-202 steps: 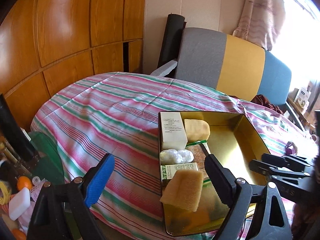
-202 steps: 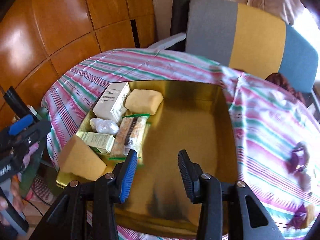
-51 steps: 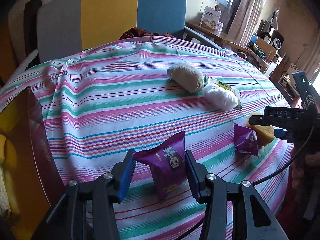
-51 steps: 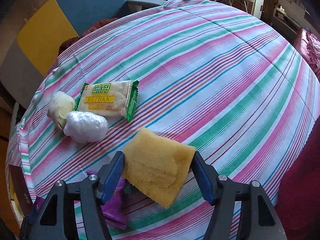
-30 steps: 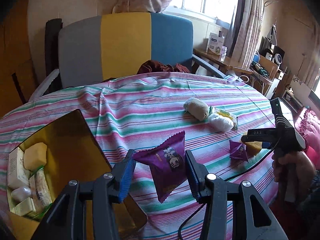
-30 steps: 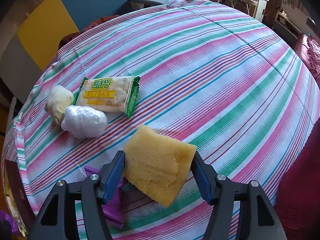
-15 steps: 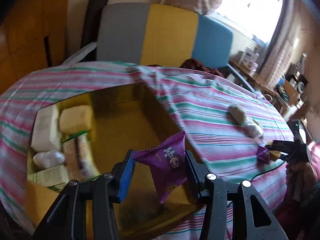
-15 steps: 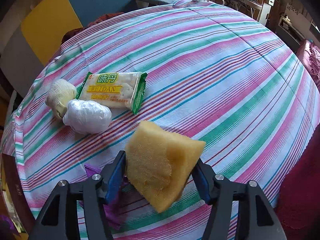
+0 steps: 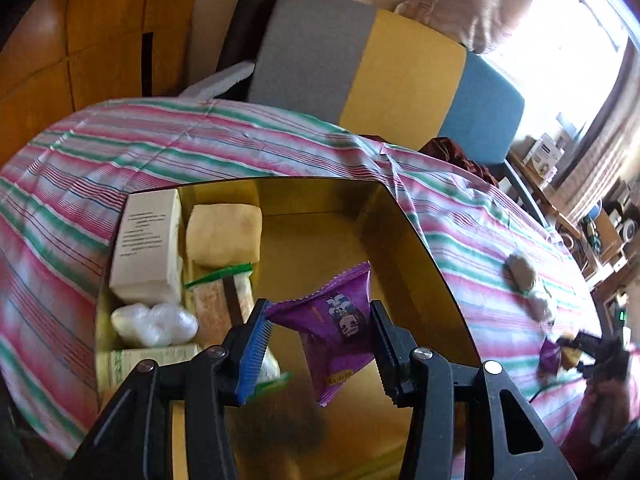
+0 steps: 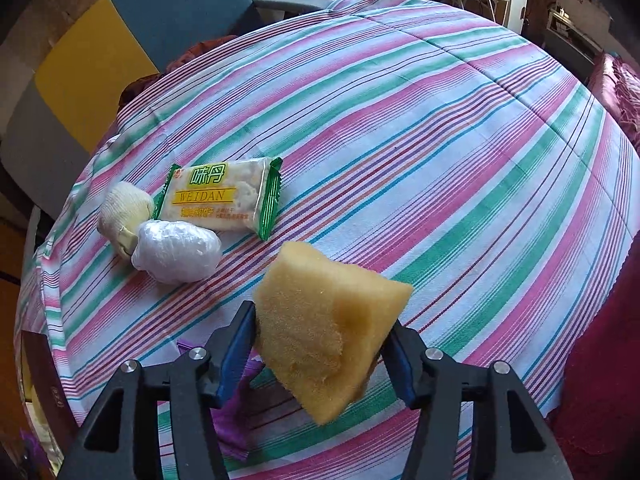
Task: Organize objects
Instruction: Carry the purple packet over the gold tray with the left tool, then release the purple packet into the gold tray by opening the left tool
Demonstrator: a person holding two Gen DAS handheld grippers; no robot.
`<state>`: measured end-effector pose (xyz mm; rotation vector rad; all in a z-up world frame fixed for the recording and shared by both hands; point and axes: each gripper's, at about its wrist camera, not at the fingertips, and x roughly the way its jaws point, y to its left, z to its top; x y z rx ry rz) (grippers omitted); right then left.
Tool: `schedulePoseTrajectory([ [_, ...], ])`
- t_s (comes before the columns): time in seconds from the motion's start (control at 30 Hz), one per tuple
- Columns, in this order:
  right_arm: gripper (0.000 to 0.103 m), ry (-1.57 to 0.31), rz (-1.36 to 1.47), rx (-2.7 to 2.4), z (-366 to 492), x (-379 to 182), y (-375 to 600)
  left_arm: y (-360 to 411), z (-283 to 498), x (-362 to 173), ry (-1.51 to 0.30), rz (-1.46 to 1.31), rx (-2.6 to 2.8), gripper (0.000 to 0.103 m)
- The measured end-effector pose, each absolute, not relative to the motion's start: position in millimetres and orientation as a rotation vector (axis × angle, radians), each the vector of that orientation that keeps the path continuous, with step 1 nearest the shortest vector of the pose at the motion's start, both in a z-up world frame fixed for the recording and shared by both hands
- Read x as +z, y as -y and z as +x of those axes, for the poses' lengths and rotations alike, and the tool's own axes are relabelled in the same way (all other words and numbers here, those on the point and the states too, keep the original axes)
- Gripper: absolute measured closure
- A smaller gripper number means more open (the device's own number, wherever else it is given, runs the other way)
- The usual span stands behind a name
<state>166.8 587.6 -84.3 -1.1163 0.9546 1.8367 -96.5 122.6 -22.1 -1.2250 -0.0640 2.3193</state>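
Left wrist view: we hold the purple packet (image 9: 334, 330) in the left tool (image 9: 318, 346) above the tin (image 9: 404, 216); next, release. Our right tool (image 10: 320, 344) has just been closing and grips the sponge (image 10: 328, 324).

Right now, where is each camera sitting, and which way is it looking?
Left wrist: on the left gripper, looking down into the shiny gold tin box; its fingers pinch a purple snack packet.
Right wrist: on the right gripper, looking down at the striped tablecloth; its jaws, just closing, squeeze a yellow sponge.
Shared: tablecloth, the grey-yellow-blue chair.
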Motion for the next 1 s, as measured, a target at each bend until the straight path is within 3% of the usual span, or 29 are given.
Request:
schedulePoseTrajectory([
  [0.17,0.046,-0.924,-1.118,1.845,164.3,-82.6,-584.8,-136.1,-127.3,-28.1,0.084,-1.278,2.325,0.054],
  [0.6,0.046,-0.853,-1.122,1.873,167.1,-74.8,-582.4,-180.7,-190.4,-62.4,-0.081,-1.382,2.395,0.053],
  [0.73,0.046,-0.836,-1.129,1.876,160.6,-77.3,-581.0,-189.9,-199.3,-61.3,-0.157,-1.327,2.451,0.048],
  [1.0,0.047,-0.756,-1.068,1.887,160.3,-65.4,-578.7,-169.1,-173.6,-33.8,-0.112,-1.243,2.507,0.047],
])
